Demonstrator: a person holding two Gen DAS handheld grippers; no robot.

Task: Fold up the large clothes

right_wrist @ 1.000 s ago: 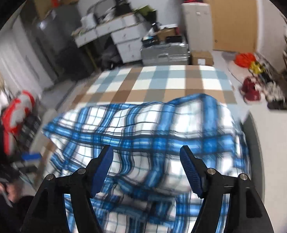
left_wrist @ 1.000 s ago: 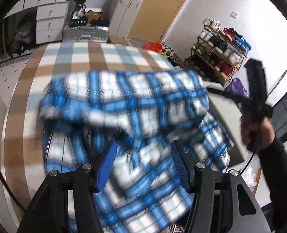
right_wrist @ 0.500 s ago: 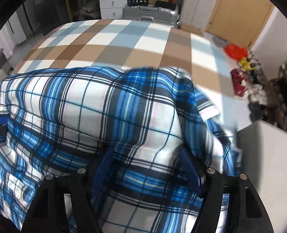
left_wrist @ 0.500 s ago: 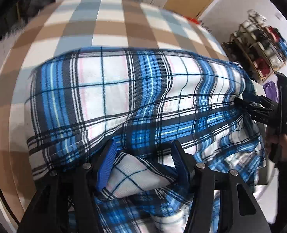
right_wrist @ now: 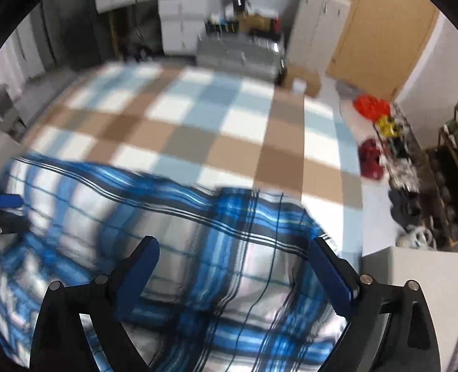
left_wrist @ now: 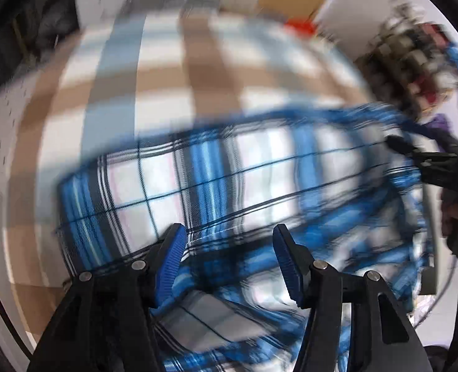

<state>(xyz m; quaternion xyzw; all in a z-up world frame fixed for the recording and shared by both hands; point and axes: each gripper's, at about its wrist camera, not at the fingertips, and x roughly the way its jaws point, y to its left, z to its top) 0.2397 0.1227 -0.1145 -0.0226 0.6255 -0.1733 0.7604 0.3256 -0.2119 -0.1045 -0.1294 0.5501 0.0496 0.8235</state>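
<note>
The blue plaid shirt (right_wrist: 197,248), which was billowing in the air a second ago, is now lying folded over on the checked bedcover (right_wrist: 216,124), just below and ahead of both tools. The fold looks laid down, so letting go seems the step in hand. The right gripper (right_wrist: 244,266) is opening its jaws, wide apart now, cloth under them but not pinched. The left gripper (left_wrist: 229,254) is sitting half open over a bunched fold; blur is hiding whether it is pinching. Both are pointing steeply down, having sunk toward the bed.
</note>
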